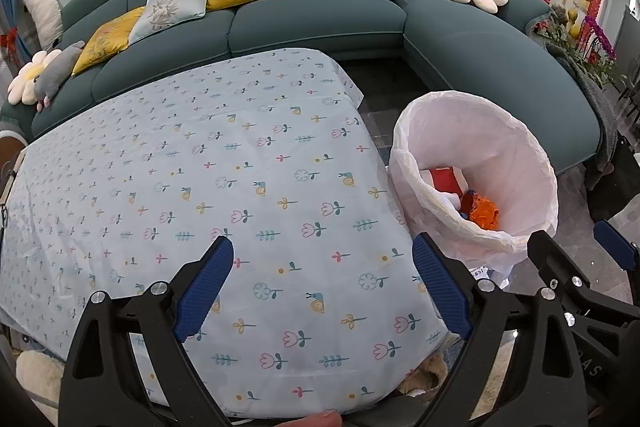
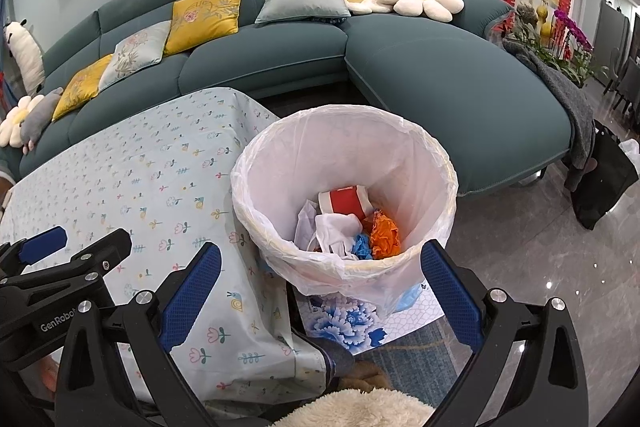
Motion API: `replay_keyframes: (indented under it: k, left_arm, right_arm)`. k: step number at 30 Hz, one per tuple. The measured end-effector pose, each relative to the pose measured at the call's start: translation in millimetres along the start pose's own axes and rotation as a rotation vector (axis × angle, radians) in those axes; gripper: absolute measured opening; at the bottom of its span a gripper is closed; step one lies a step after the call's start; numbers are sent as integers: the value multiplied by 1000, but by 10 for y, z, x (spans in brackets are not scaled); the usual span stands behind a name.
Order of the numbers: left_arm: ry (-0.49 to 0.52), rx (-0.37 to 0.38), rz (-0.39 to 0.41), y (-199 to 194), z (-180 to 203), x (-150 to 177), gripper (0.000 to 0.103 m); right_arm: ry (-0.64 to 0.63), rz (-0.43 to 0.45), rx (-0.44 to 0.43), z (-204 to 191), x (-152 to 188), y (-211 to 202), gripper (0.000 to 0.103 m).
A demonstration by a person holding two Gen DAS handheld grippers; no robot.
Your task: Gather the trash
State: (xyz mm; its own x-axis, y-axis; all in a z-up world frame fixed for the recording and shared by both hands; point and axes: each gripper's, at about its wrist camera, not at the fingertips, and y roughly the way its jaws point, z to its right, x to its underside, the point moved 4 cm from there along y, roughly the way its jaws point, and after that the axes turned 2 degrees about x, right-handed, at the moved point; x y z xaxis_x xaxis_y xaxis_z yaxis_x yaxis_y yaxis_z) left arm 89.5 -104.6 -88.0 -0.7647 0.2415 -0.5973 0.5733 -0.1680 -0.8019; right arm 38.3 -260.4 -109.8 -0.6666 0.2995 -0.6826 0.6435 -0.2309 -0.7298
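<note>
Trash is seen heaped at the bottom of a round bin lined with a thin white bag: a red and white carton, crumpled white paper, a blue scrap and an orange wad. The bin stands on the floor just beside the right-hand edge of a low table, and its rim is at about the height of the tabletop. The table is covered by a pale blue cloth printed with small flowers and snails, and its surface is seen bare from edge to edge. The cloth hangs over the near corner, where it drapes close to the bin's side.

The left gripper is held above the near part of the cloth, its blue-padded fingers spread wide with nothing between them. The right gripper is held above the near rim of the bin, its fingers likewise wide apart and empty. The two tools are close side by side, each showing at the edge of the other's view.

Behind the table a curved teal sofa is set, with a narrow strip of dark floor between them. To the right of the bin an open stretch of glossy grey floor is shown.
</note>
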Motion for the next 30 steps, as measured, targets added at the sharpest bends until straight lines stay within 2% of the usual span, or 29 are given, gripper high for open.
replay_keyframes:
  k: [30]
  left_arm:
    - [34,-8,-4,6,66,-25,86]
  right_arm:
    - [15,-3,7,22,23,0,96]
